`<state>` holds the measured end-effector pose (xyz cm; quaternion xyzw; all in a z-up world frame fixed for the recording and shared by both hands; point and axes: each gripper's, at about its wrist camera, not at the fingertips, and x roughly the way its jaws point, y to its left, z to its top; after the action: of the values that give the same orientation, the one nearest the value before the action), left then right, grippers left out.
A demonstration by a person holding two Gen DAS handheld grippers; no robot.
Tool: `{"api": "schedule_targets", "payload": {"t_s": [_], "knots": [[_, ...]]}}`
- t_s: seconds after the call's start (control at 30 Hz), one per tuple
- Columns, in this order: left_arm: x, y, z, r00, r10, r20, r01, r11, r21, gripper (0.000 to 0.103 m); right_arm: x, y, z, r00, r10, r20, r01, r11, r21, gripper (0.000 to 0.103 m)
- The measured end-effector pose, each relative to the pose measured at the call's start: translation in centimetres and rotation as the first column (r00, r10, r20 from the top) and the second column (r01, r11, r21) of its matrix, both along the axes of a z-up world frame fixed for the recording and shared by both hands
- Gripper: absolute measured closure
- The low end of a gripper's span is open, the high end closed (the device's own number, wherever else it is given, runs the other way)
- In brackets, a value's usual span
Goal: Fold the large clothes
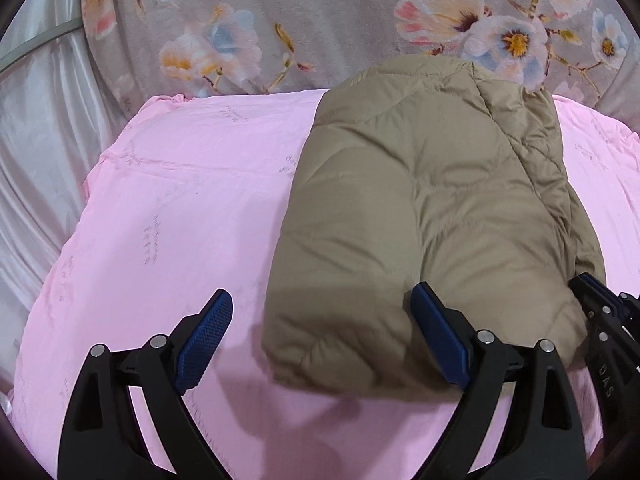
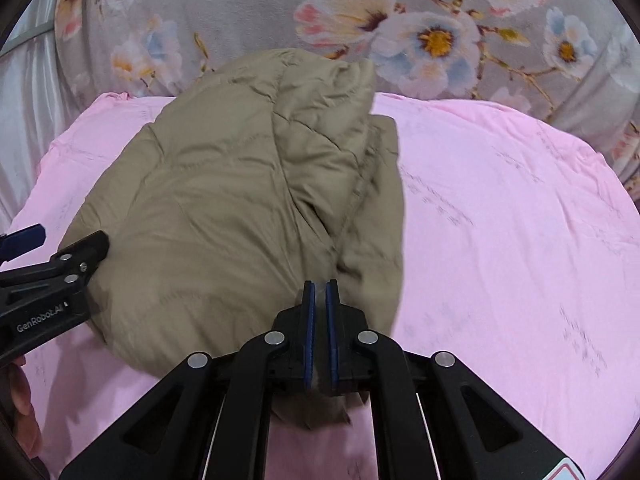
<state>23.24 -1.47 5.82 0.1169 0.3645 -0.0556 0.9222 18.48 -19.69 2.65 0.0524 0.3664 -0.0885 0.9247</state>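
Folded jacket (image 2: 240,208) lies lengthwise ahead; right gripper (image 2: 320,292) is clamped on its near edge, left gripper (image 1: 320,320) spread wide, empty, alongside.

a home bedroom — pink quilt (image 1: 180,208) on a bed, floral blanket (image 1: 320,20) behind.

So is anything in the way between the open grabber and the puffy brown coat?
No, nothing visible. The left gripper hangs open right at the near edge of the coat, with only pink bedding around.
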Motion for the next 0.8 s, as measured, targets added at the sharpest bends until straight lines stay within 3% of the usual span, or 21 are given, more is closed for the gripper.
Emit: {"api": "schedule_targets", "payload": {"t_s": [0.17,0.3,0.37,0.63,0.7,0.8], "knots": [[-2.6,1.4,-0.8,0.999,0.020,-0.037,-0.020,1.000,-0.006,0.014,-3.0,0.4,0.5,1.000,-0.017,0.013,0.017,1.000,0.022,0.093],[-4.4,2.2,-2.7,0.997,0.036,-0.062,-0.035,0.999,0.030,0.014,-5.3,1.5,0.3,0.999,-0.042,0.023,0.042,0.999,-0.021,0.068],[-5.4,2.8,-3.7,0.996,0.045,-0.072,-0.043,0.999,0.031,0.014,-6.5,2.0,-0.1,0.999,-0.040,0.018,0.040,0.999,-0.016,0.060],[-9.1,3.5,-5.9,0.997,0.034,-0.069,-0.032,0.999,0.039,0.014,-9.6,3.4,-2.8,0.999,-0.035,-0.038,0.034,0.999,-0.038,0.053],[-9.9,3.6,-5.7,0.998,0.024,-0.055,-0.023,0.999,0.033,0.014,-10.4,3.5,-2.5,0.999,-0.052,-0.011,0.051,0.998,-0.043,0.038],[-10.6,3.8,-5.9,0.998,0.028,-0.055,-0.026,0.999,0.039,0.014,-11.2,3.7,-2.6,0.998,-0.060,-0.004,0.059,0.998,-0.038,0.032]]}}
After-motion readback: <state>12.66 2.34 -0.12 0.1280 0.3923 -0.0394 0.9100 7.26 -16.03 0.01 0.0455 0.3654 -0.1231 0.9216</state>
